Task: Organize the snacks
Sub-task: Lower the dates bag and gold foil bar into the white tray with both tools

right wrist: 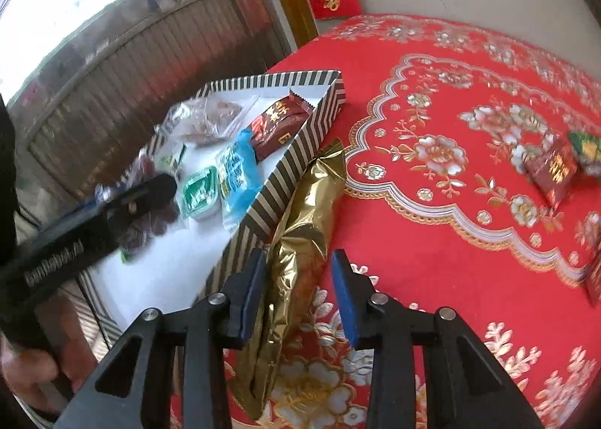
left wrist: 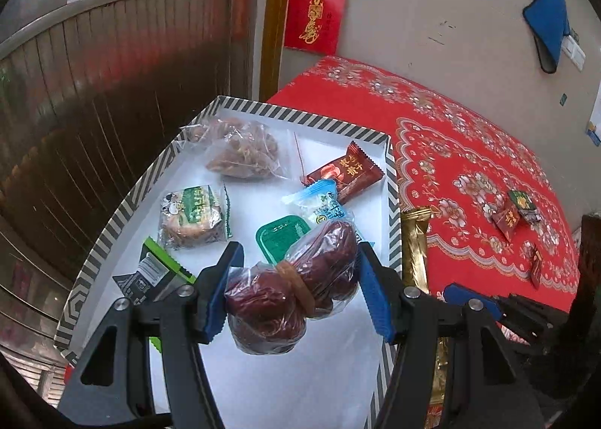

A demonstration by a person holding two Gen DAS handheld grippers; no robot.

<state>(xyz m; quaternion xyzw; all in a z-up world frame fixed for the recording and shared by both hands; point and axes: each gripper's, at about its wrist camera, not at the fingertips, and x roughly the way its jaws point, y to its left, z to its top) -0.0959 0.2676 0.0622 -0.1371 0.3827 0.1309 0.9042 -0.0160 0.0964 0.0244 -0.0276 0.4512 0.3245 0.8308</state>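
The left gripper [left wrist: 296, 290] is clamping a clear crinkly bag of dark red dates [left wrist: 289, 293], cinched by a tan rubber band, above the striped cardboard tray [left wrist: 390, 181]. The right gripper [right wrist: 300, 293] is standing parted around a shiny gold foil packet [right wrist: 304, 226] lying on the red embroidered cloth [right wrist: 450, 203] beside the tray

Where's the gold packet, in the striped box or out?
Out. The gold packet lies on the red tablecloth, against the striped box outer wall, between the right gripper open jaws.
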